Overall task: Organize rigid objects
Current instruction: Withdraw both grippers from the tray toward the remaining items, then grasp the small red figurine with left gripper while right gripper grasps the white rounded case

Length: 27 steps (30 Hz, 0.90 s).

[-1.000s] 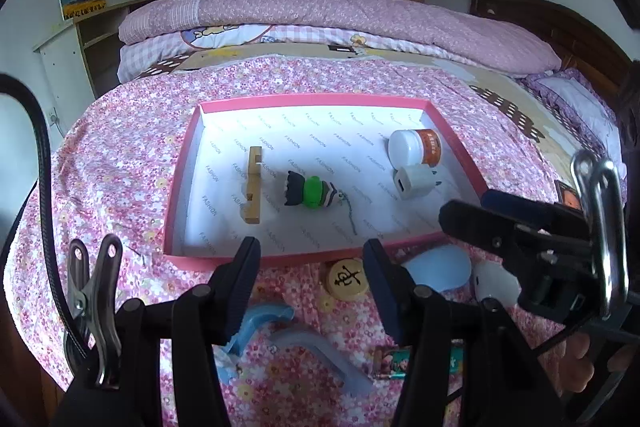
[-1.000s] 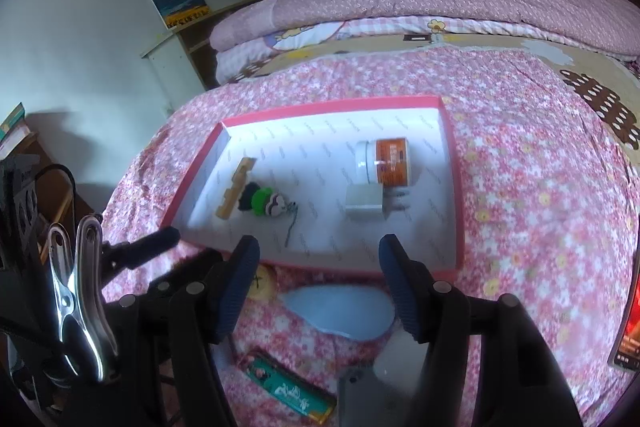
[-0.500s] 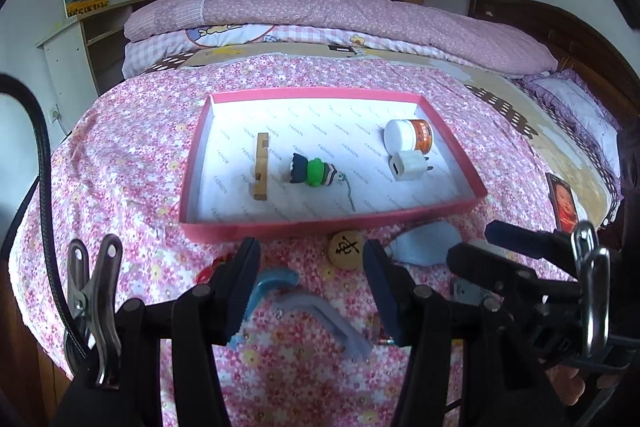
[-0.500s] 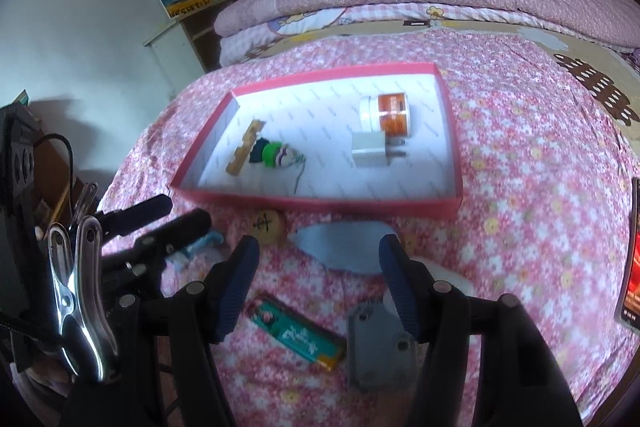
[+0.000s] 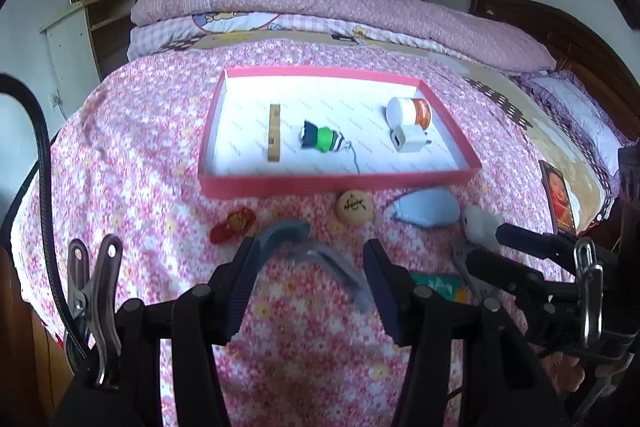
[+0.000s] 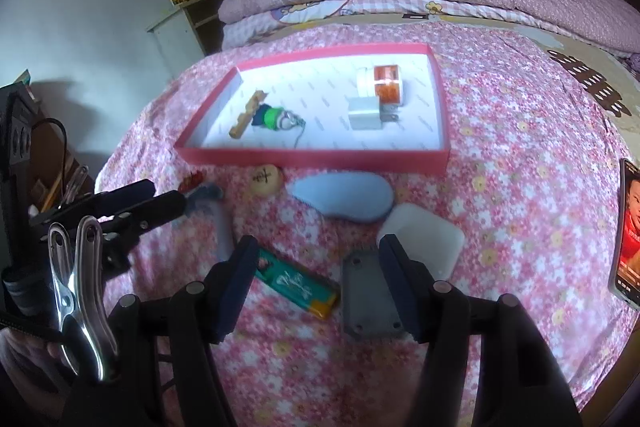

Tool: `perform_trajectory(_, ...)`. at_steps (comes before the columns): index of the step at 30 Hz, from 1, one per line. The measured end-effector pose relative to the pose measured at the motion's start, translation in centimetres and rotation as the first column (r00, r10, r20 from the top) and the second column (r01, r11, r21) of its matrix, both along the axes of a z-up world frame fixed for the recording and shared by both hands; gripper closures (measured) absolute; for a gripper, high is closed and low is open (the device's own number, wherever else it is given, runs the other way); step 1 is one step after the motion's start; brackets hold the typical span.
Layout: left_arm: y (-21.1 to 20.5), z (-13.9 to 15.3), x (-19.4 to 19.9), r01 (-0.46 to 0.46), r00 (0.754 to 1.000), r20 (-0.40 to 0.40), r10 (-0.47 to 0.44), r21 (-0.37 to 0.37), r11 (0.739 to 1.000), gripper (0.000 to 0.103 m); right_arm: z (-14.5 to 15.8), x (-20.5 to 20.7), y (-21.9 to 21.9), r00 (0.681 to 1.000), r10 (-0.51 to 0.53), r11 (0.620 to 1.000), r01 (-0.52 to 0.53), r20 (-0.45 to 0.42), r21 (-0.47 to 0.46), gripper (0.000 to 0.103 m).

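Both grippers hang empty, jaws apart. Ahead of the left gripper (image 5: 308, 287), the tray (image 5: 340, 183) already holds a block (image 5: 274, 133), doll (image 5: 322, 139), charger (image 5: 410, 139) and jar (image 5: 408, 111). By my judgement about half remains: between the right gripper's (image 6: 316, 283) jaws lie a lighter (image 6: 298, 283) and plate (image 6: 370, 297), beyond them a disc (image 6: 266, 179), pouch (image 6: 344, 197) and case (image 6: 424, 241).

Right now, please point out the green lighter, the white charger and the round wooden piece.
green lighter (image 6: 298, 283), right wrist view, middle of body
white charger (image 6: 363, 113), right wrist view, top face
round wooden piece (image 5: 355, 207), left wrist view, marked face
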<state>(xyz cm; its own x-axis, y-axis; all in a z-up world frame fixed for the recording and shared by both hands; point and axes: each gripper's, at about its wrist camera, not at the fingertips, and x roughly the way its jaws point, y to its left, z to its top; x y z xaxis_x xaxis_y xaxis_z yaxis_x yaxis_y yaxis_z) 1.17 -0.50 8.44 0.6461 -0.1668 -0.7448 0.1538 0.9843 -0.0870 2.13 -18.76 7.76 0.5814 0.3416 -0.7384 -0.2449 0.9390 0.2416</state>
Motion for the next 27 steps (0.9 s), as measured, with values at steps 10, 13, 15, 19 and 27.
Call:
perform_trajectory(10, 1.8, -1.3, -0.8, -0.031, 0.999, -0.035, 0.03, -0.006, 1.0, 0.047, -1.3, -1.4, -1.0, 1.0, -0.002, 1.0, 0.002, -0.021, -0.031, 0.039)
perform_trajectory(13, 1.9, -1.8, -0.4, -0.045, 0.998, -0.04, 0.045, 0.006, 0.999, 0.047, -1.7, -1.9, -1.0, 1.0, 0.007, 0.999, -0.008, -0.026, -0.032, 0.039)
perform_trajectory(15, 2.1, -2.1, 0.0, -0.055, 0.997, -0.045, 0.055, 0.007, 0.998, 0.047, -1.8, -2.1, -0.8, 1.0, 0.014, 0.999, -0.015, -0.023, -0.04, 0.039)
perform_trajectory(19, 2.8, -2.8, 0.5, -0.083, 0.995, -0.06, 0.083, 0.0, 0.997, 0.047, -1.9, -2.3, -0.7, 1.0, 0.024, 0.999, -0.025, -0.017, -0.042, 0.039)
perform_trajectory(27, 4.7, -3.1, 2.1, -0.153, 0.987, -0.051, 0.152, -0.011, 0.988, 0.047, -2.3, -2.2, -0.2, 0.999, 0.041, 0.999, -0.042, -0.024, -0.033, 0.039)
